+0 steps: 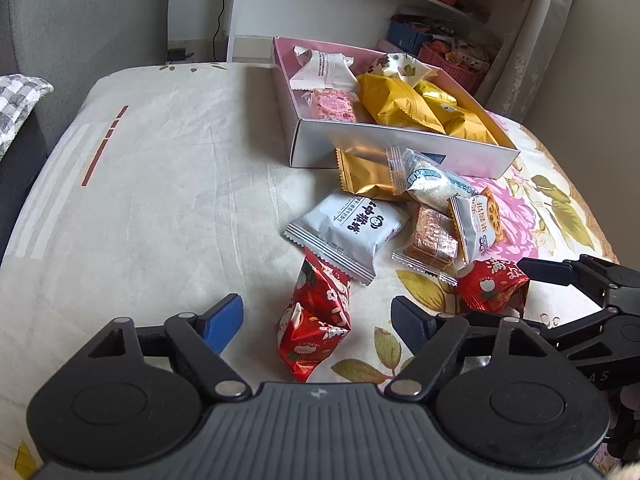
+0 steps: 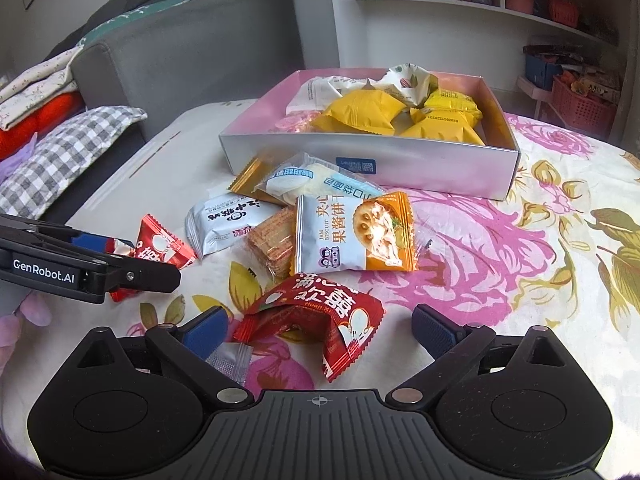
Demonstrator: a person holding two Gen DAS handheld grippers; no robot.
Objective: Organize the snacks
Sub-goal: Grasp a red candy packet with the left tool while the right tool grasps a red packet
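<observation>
Left gripper (image 1: 316, 322) jaws apart, straddling red packet (image 1: 314, 320). Right gripper (image 2: 320, 330) jaws apart; ahead, "JAM BISCUIT" packet (image 2: 354, 234). "GenRobot.AI" on left gripper.

Red packets (image 1: 314, 320), yellow packets (image 2: 360, 114) in pink-lined box (image 2: 372, 160), floral cloth (image 2: 540, 240), grey-checked pillow (image 2: 68, 152)

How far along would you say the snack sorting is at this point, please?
Partly done. The pink box already holds yellow and white packets. In hand: nothing yet; the left gripper and right gripper each straddle a red packet, jaws open. Left: both red ones, the jam biscuit packet and the others beside it.
</observation>
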